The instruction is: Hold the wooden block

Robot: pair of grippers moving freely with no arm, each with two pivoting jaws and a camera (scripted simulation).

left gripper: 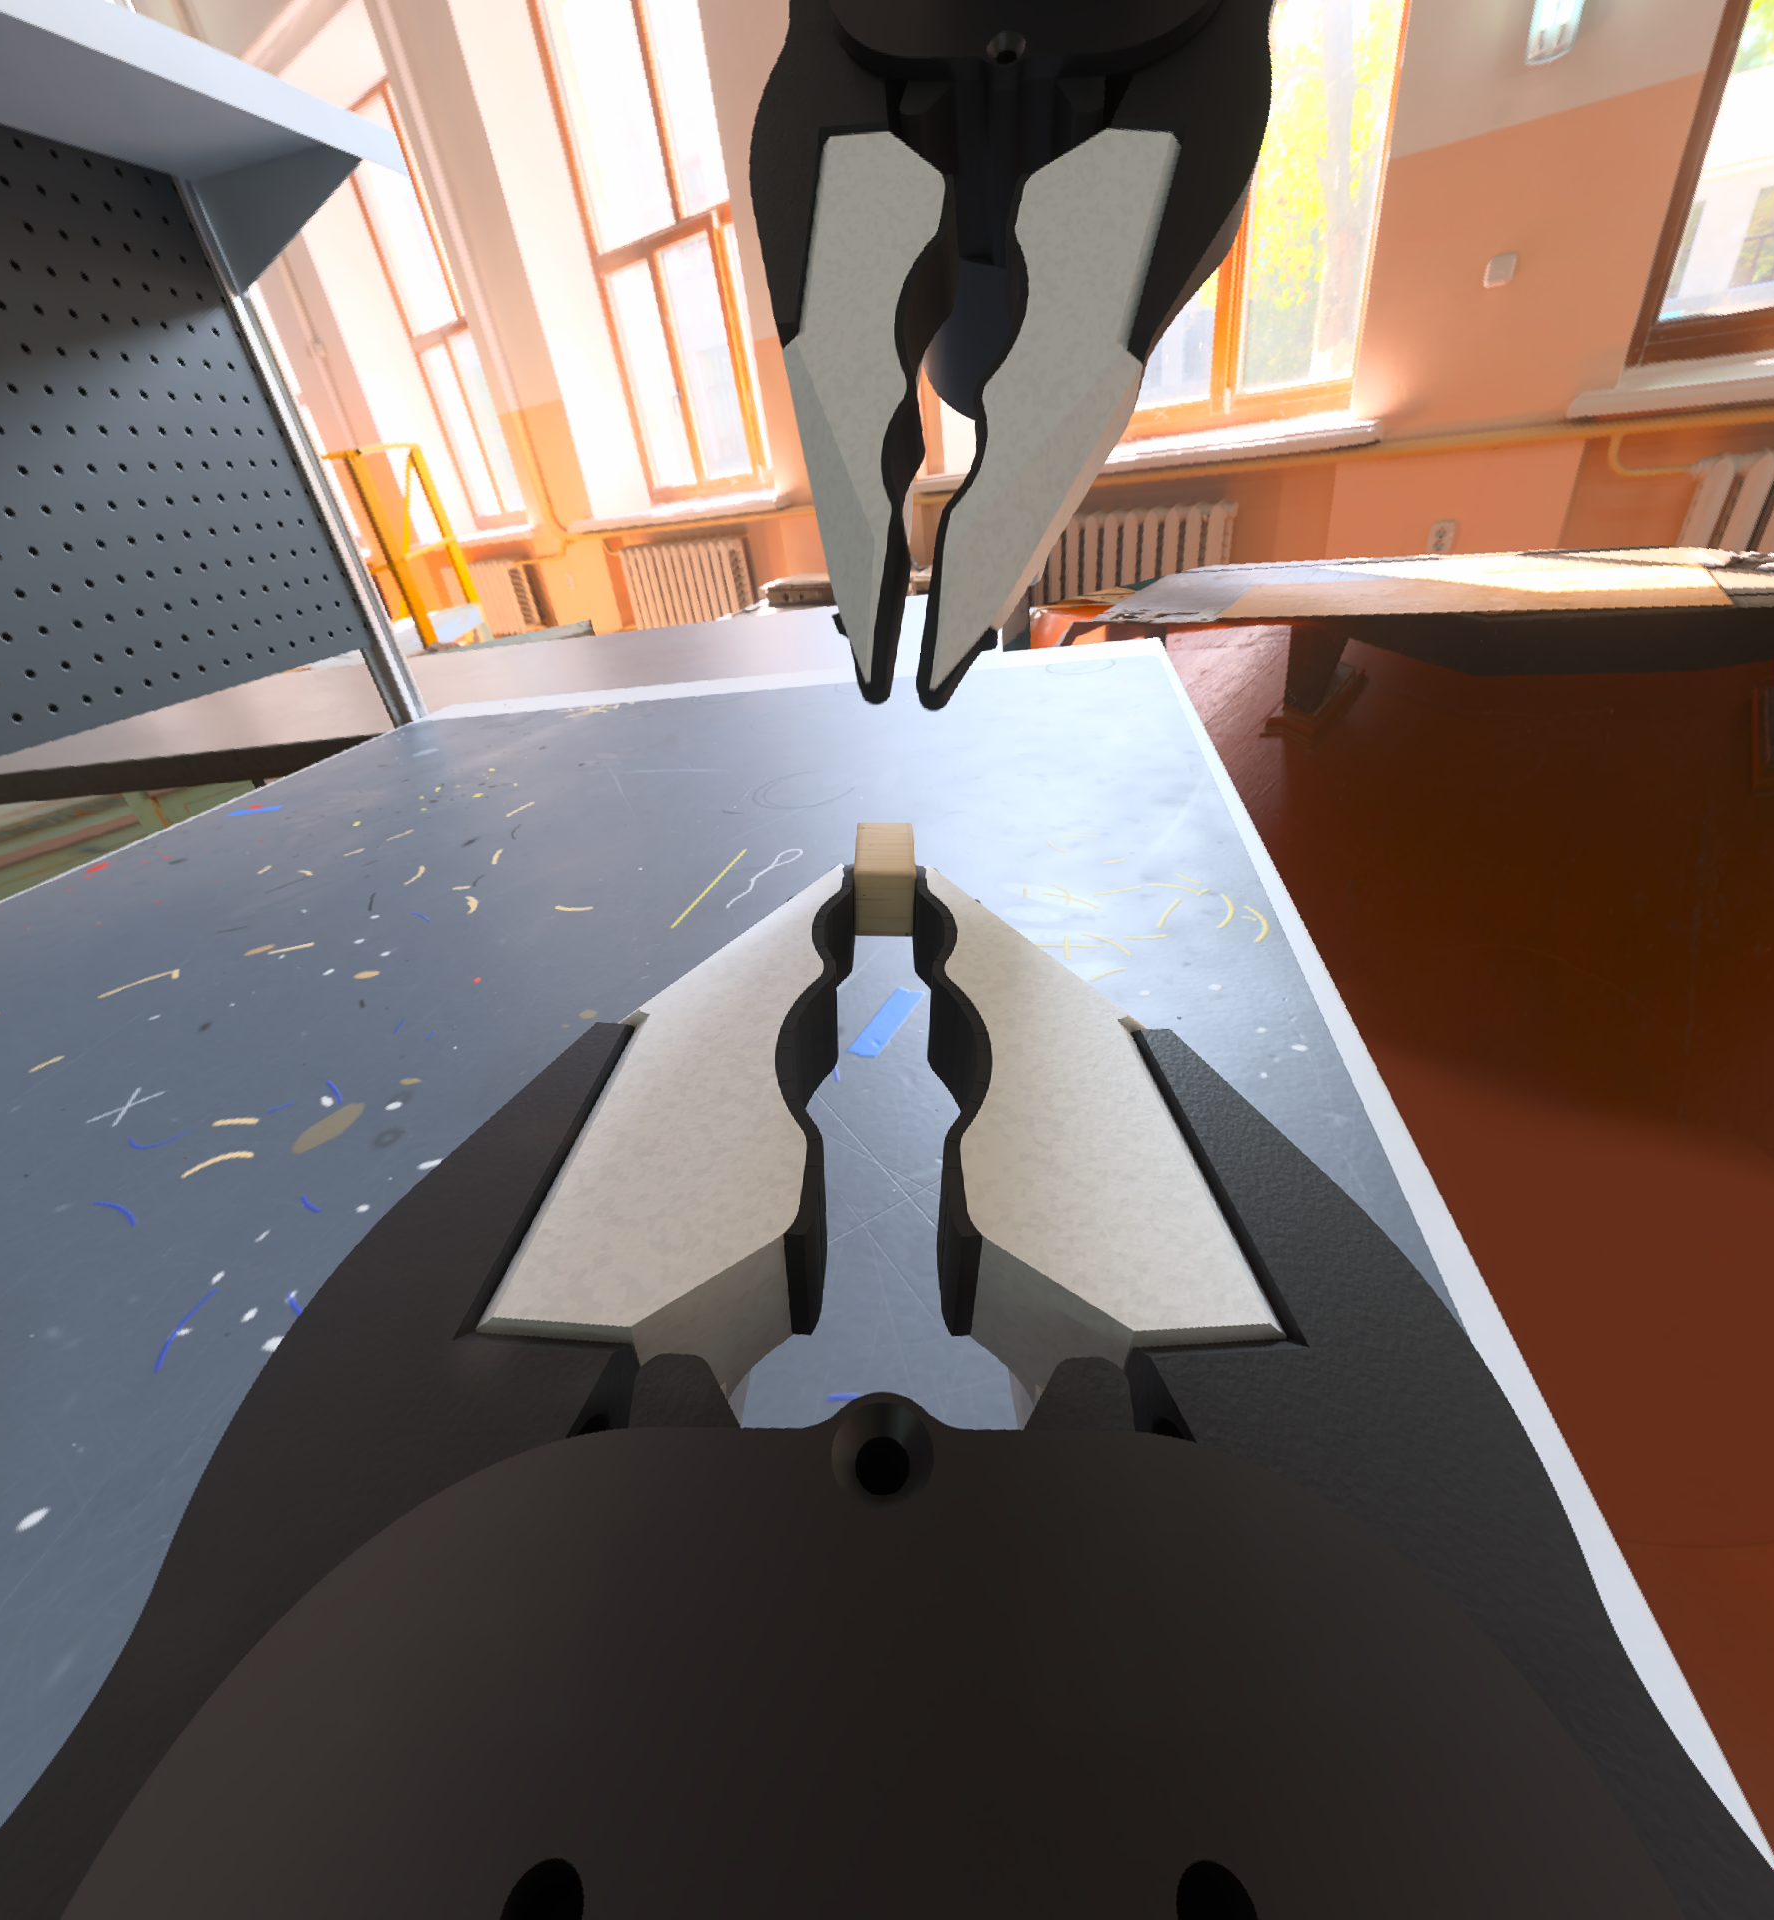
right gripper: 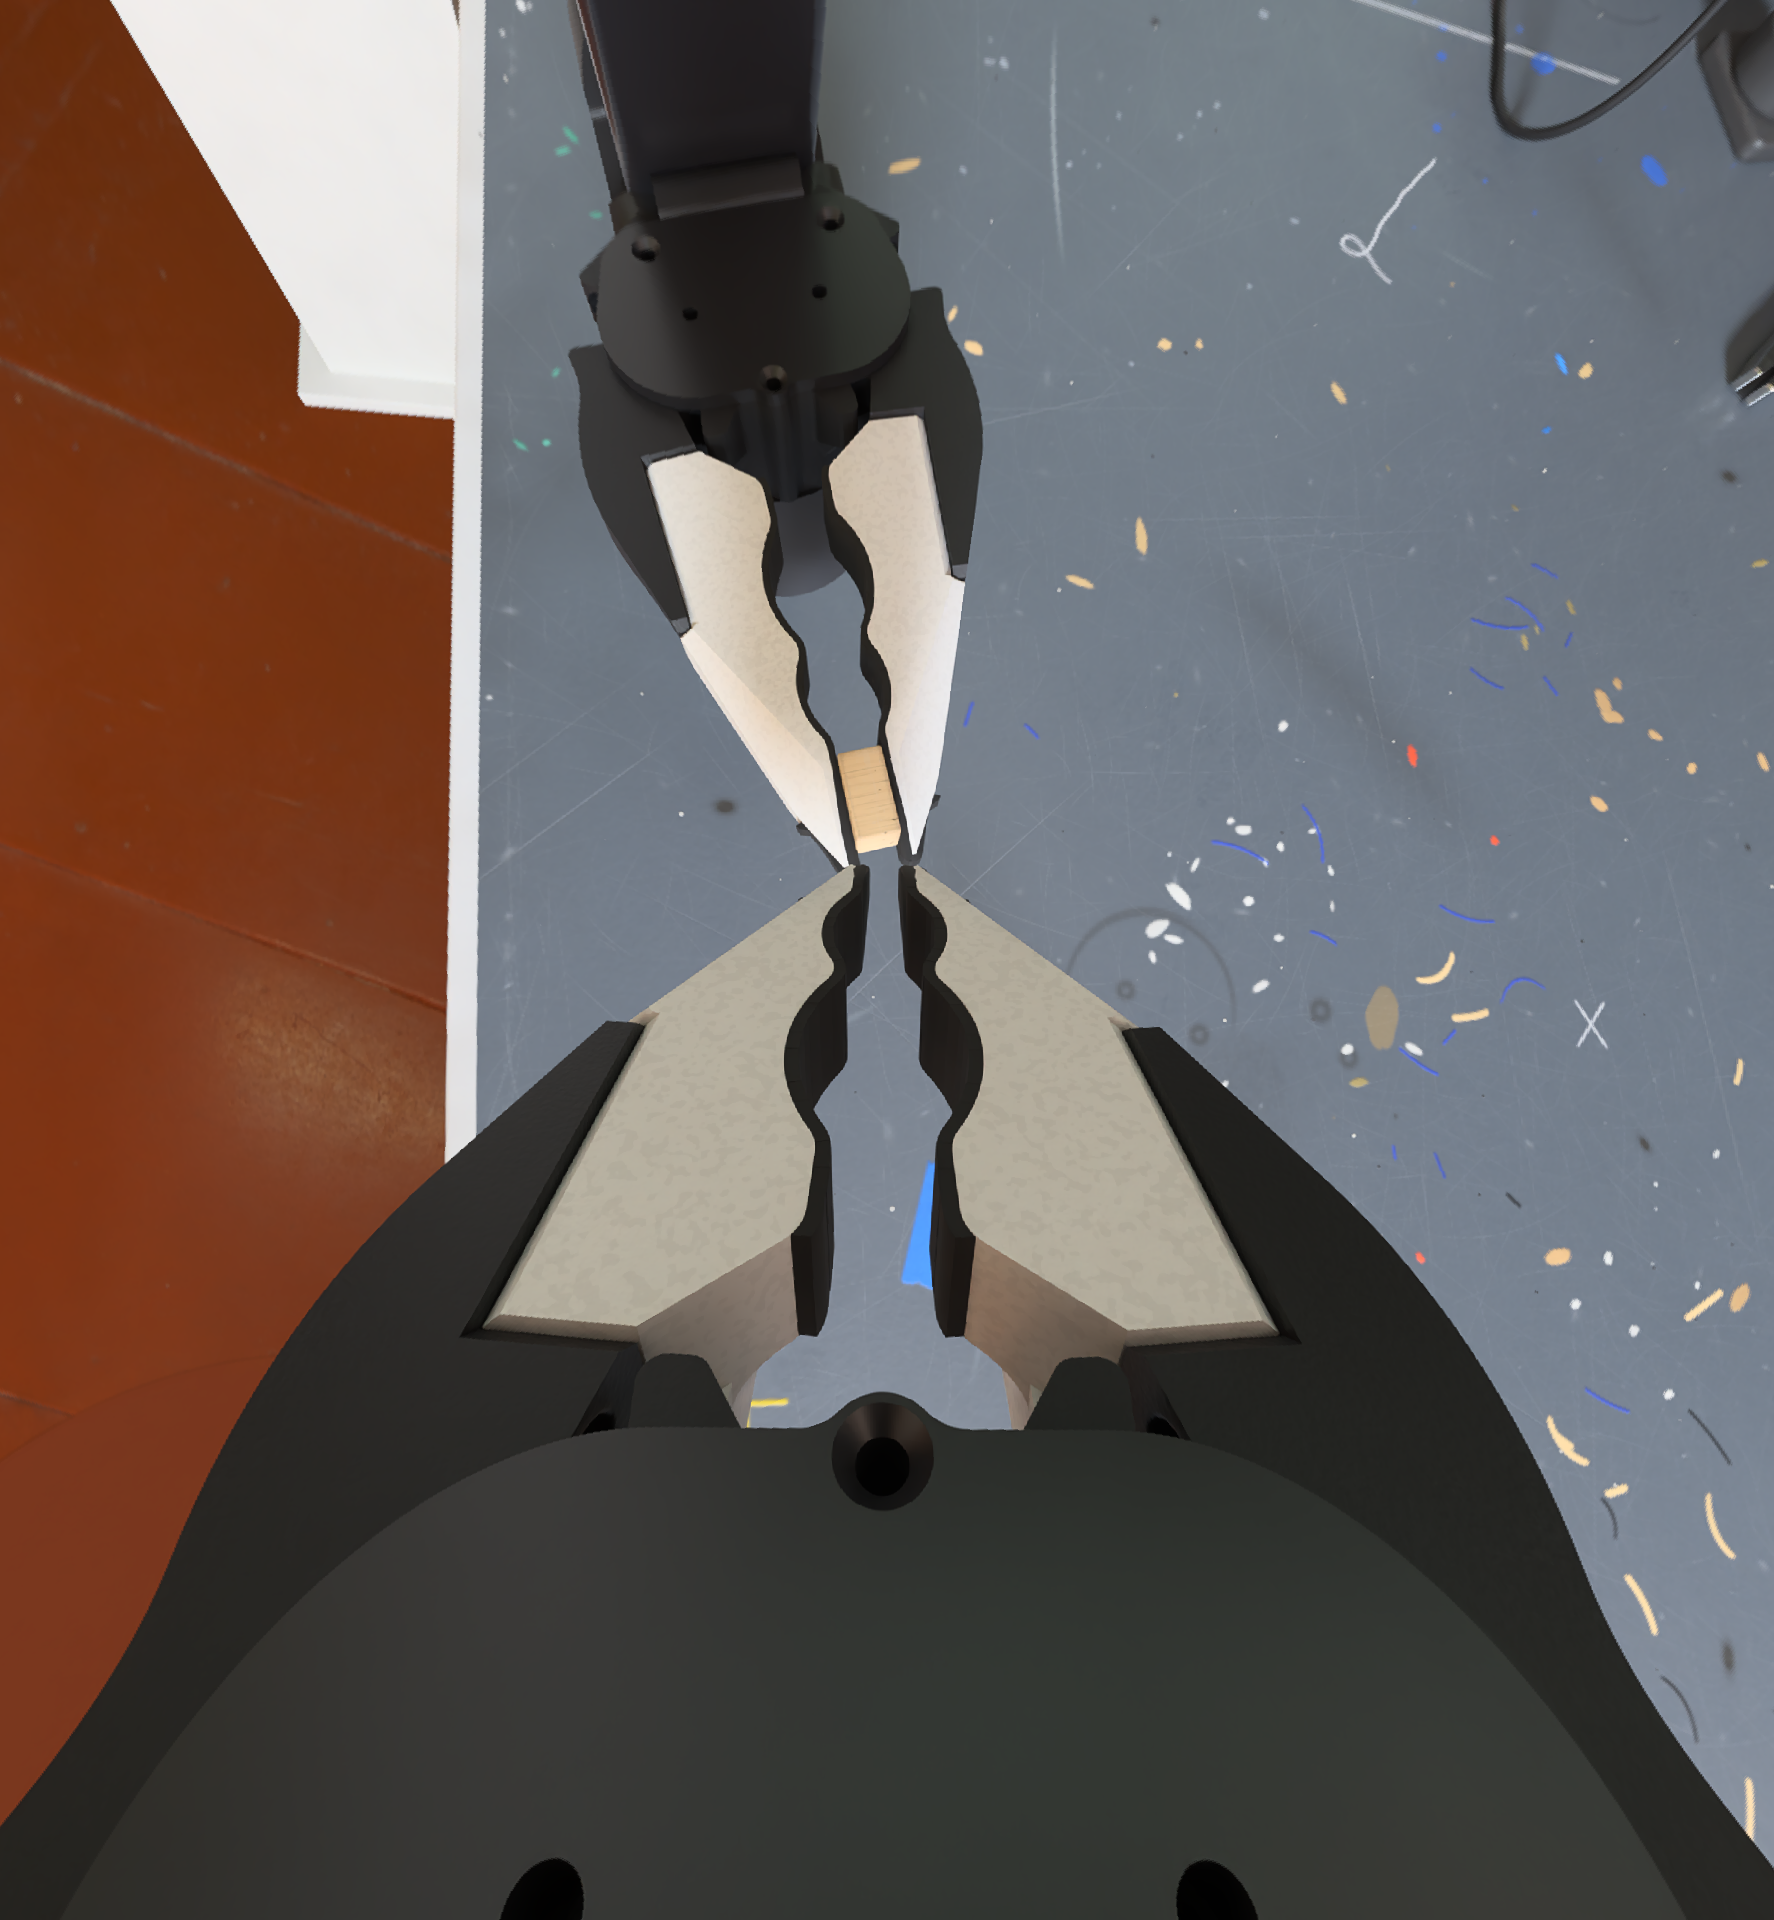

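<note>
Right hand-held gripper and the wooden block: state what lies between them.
Nothing: in the left wrist view, open air separates the right hand-held gripper from the wooden block.

The left gripper (left gripper: 884, 883) is held low and nearly level, its fingers closed until only a narrow gap is left at the tips. The right gripper (right gripper: 883, 878) is held above it, pointed steeply downward, its fingertips drawn almost together with a slim gap between them. The two sets of tips are brought near each other, tip facing tip.
</note>
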